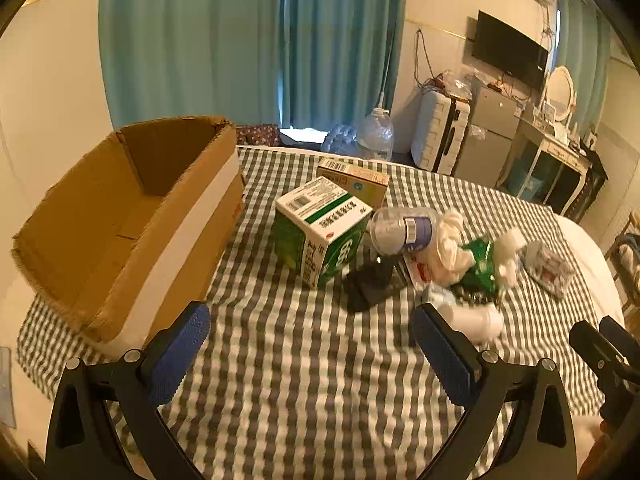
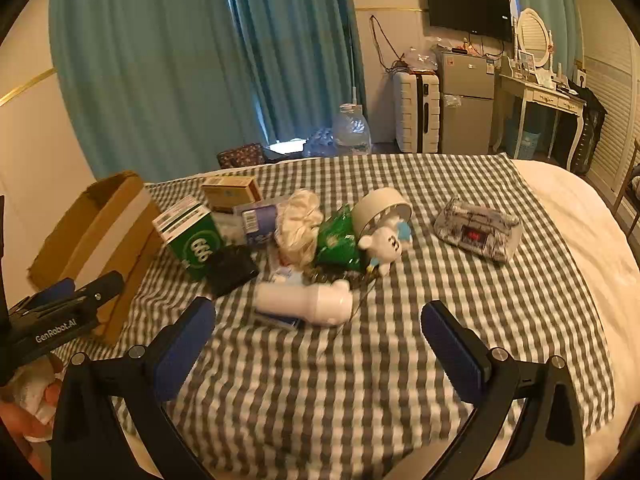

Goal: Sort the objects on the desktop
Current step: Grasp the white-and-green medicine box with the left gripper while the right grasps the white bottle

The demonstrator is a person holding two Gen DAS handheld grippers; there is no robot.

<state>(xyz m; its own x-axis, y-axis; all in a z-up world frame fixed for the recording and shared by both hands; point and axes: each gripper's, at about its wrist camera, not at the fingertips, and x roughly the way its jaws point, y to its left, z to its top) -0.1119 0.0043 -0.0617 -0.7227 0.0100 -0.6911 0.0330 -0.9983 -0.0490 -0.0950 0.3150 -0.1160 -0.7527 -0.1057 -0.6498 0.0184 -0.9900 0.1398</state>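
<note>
A pile of small items lies mid-table on the checked cloth (image 1: 288,384): a green and white carton (image 1: 320,232) (image 2: 192,236), a yellow box (image 1: 354,180) (image 2: 230,192), a clear bottle (image 1: 404,230), a black pouch (image 1: 370,284) (image 2: 232,266), a cream scrunchie (image 2: 300,224), a green packet (image 2: 336,240), a white figurine (image 2: 380,246) and a white bottle (image 2: 304,302) lying flat. My left gripper (image 1: 310,346) hangs open over bare cloth, short of the pile. My right gripper (image 2: 318,340) is open too, just before the white bottle. Both hold nothing.
An open cardboard box (image 1: 120,232) (image 2: 96,232) stands at the table's left edge. A grey patterned pouch (image 2: 478,230) lies apart on the right. The other gripper shows at the left of the right wrist view (image 2: 60,316). Curtains, a suitcase and a fridge stand behind.
</note>
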